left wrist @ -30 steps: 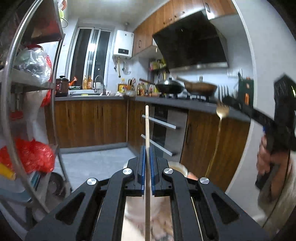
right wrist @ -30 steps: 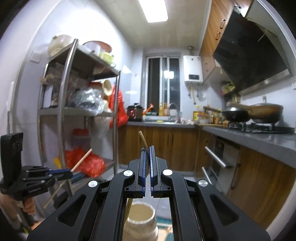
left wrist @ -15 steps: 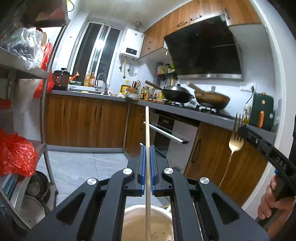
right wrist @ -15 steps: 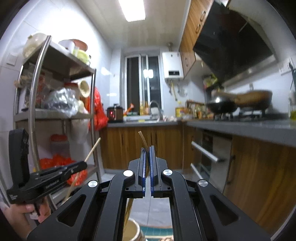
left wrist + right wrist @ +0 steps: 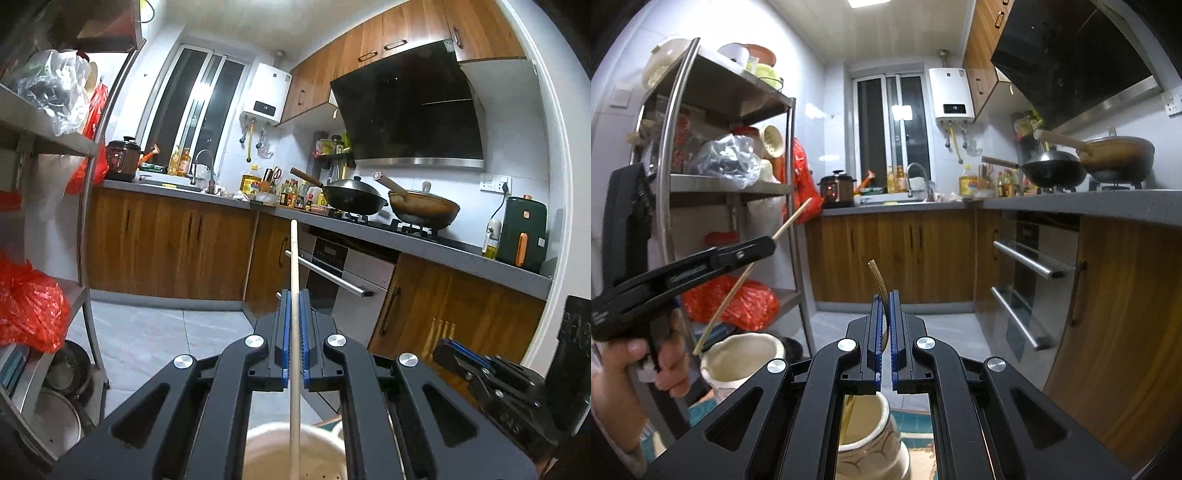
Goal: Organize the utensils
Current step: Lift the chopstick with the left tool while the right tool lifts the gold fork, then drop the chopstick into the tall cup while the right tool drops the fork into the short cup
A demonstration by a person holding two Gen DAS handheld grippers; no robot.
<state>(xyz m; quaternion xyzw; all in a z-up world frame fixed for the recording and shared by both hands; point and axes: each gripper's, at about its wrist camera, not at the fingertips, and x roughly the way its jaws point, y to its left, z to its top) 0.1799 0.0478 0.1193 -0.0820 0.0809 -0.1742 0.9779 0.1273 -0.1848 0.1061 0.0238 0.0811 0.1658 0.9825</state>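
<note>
My left gripper [image 5: 294, 306] is shut on a pale wooden chopstick [image 5: 293, 258] that stands upright between its blue pads. Under it is the mouth of a cream jar [image 5: 266, 443]. In the right wrist view the left gripper [image 5: 764, 245] holds the chopstick [image 5: 750, 269] slanted, its lower tip at the rim of that cream jar [image 5: 742, 354]. My right gripper [image 5: 885, 306] is shut on a golden fork [image 5: 877, 277], tines up. The fork's handle runs down into a second cream jar [image 5: 866, 424]. The right gripper [image 5: 461, 360] also shows low in the left wrist view.
A steel shelf rack [image 5: 790, 177] with red bags [image 5: 738, 299] stands on the left. Wooden cabinets, an oven with bar handles [image 5: 1023, 258] and a grey counter with two woks [image 5: 354, 195] run along the right. A hand [image 5: 665, 365] grips the left tool.
The right gripper has sunk with the fork, from high on the right of the left wrist view to low. The left gripper shifted sideways, bringing the chopstick over the left jar.
</note>
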